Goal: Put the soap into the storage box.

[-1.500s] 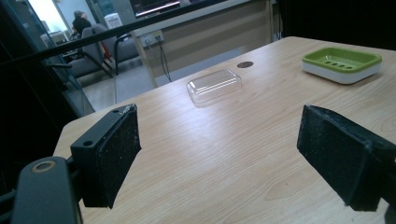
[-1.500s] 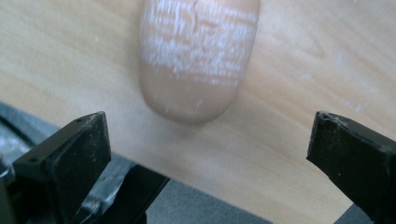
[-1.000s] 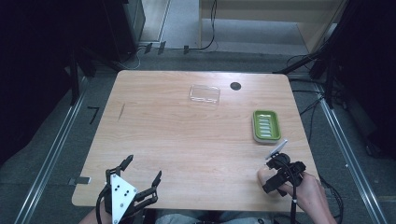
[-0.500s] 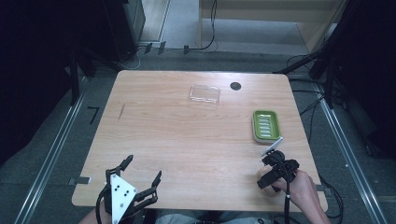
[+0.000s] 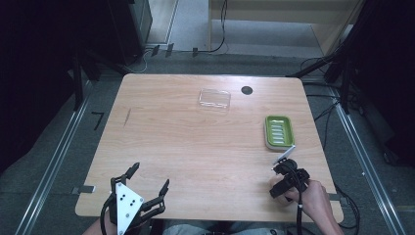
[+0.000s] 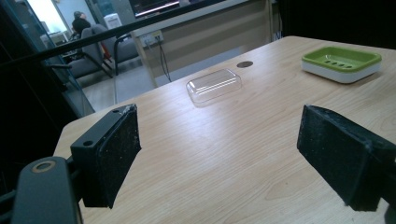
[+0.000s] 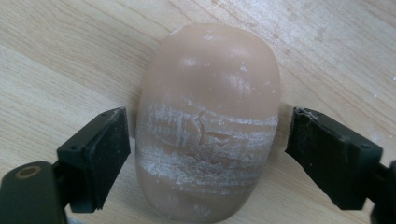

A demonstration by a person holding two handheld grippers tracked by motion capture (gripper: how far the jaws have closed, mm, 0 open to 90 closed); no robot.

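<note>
Our right tool [image 7: 203, 154], jaws just closing but not yet touching, straddles the soap bar [image 7: 208, 121], long axis running away from us.

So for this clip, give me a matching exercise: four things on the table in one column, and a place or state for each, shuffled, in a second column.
Things:
1. bar of soap
2. soap dish
3. clear lid
4. left hand-held gripper

Places or states:
A. green, near the table's right edge
B. jaws wide apart, nothing between them
C. tan, between the right hand-held gripper's jaws, which have just been closing
D. transparent, near the table's far edge

Pairs: 1-C, 2-A, 3-D, 4-B
</note>
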